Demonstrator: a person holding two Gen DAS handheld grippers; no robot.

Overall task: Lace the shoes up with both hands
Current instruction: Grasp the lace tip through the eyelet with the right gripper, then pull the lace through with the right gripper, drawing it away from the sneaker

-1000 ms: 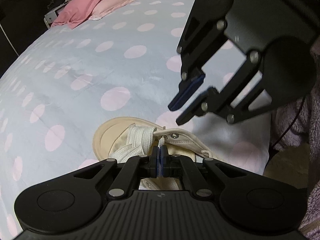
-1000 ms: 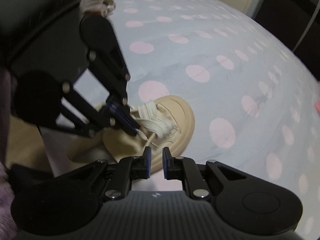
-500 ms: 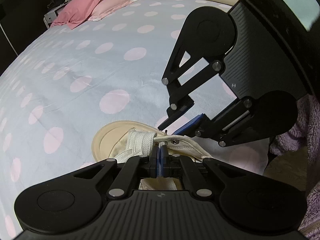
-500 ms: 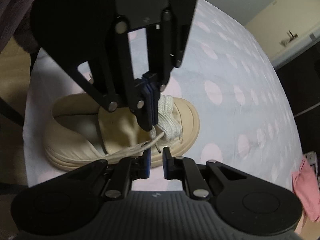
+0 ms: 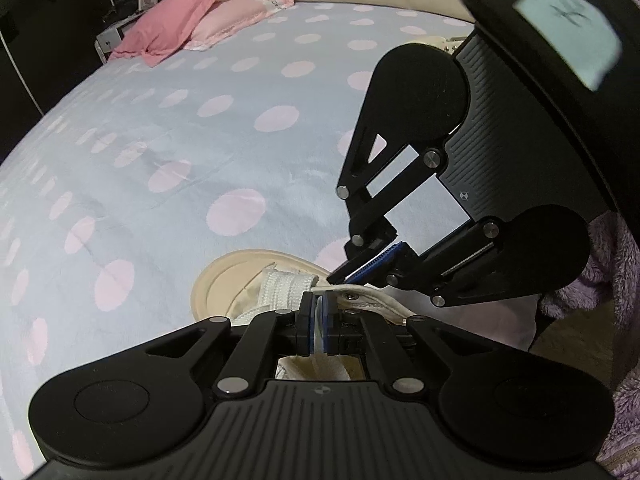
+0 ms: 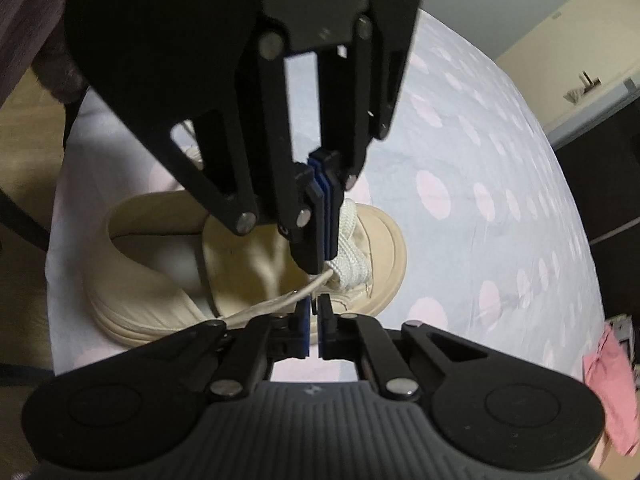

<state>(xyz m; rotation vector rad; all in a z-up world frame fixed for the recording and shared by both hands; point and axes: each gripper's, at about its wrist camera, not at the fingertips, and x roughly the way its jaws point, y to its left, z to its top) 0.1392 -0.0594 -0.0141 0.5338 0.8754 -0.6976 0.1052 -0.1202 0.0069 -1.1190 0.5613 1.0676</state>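
**Both claws pinched on the lace**

We see the beige canvas shoe with a thick pale sole lying on the light blue bed cover with pink dots, near its edge. Our left claw is clamped on the flat white shoelace over the shoe's tongue. Our right claw has closed on the lace's thin end by an eyelet, just beside the left claw's fingertips.

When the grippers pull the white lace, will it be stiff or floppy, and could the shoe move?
Probably floppy: the flat woven lace bends over the beige shoe. Its thin end looks stiffer, straight from the left gripper to the right gripper. The shoe may slide on the soft bedspread.
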